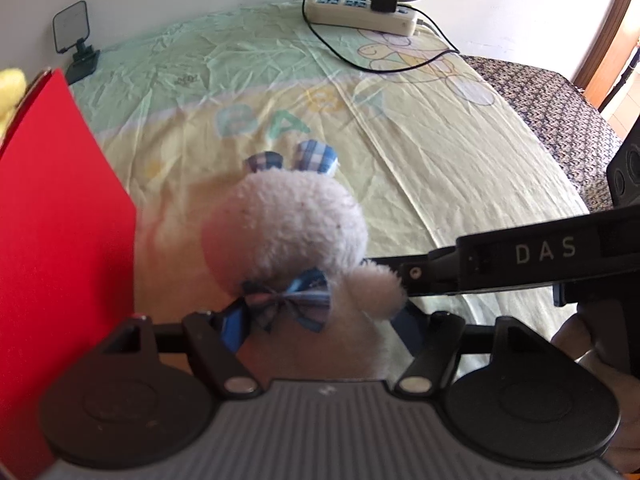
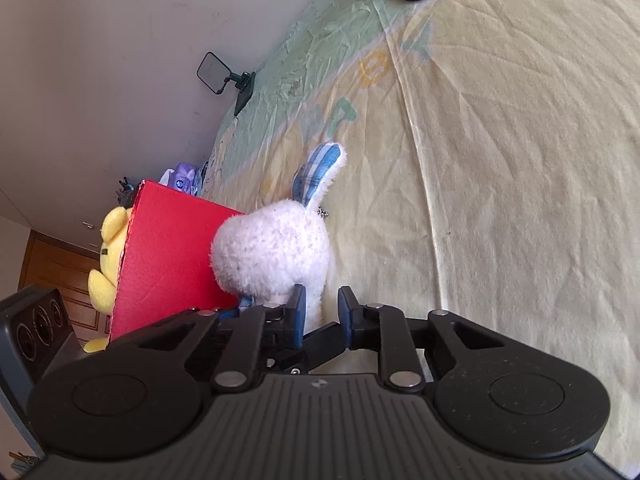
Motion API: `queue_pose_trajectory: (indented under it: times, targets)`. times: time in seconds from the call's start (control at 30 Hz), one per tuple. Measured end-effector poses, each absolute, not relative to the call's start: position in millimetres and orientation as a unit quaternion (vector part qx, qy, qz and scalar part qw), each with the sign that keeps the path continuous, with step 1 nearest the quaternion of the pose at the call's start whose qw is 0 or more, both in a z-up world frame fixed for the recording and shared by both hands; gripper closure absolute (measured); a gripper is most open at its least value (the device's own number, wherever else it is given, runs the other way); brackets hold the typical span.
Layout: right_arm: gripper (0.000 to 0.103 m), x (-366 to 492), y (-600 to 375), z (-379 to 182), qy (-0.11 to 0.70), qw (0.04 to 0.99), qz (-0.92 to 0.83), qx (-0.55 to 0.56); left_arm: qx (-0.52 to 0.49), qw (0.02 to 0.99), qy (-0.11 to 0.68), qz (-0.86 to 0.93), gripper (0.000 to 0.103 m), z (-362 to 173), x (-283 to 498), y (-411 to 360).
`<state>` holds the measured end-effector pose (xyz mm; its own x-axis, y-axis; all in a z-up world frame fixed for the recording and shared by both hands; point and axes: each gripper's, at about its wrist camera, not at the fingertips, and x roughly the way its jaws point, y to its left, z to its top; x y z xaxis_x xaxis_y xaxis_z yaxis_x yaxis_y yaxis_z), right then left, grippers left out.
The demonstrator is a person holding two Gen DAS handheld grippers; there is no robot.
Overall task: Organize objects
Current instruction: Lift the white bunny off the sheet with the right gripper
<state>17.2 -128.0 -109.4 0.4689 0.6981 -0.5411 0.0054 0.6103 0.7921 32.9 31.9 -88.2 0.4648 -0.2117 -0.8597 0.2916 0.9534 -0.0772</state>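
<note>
White plush rabbit [image 1: 286,224] betw. left fingers [image 1: 230,332], beside red box [image 1: 56,208].

A bed [image 1: 440,152] carries a power strip [image 1: 360,10], red box [image 1: 52,208] and small mirror stand [image 1: 76,44].

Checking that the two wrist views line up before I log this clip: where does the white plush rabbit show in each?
Left wrist: white plush rabbit at centre, seen from behind, checked ears up, just right of the red box.
Right wrist: rabbit left of centre, lying sideways in the picture, red box to its left.
Shared landmark: the red box.
</note>
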Motion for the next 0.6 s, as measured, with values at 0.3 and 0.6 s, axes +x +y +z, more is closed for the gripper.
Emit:
queue_pose_trajectory:
  times: [0.3,0.6]
  targets:
    - [0.089,-18.0,-133.4,-97.5,0.472,0.768,0.238,0.361,0.021,0.841,0.506,-0.188,0.033,-89.5,-1.8,29.1]
    - [0.073,-49.6,-142.8,-84.3,0.483,0.788,0.228,0.306,0.024,0.831,0.515,-0.208,0.022,-89.8,-32.2,31.9]
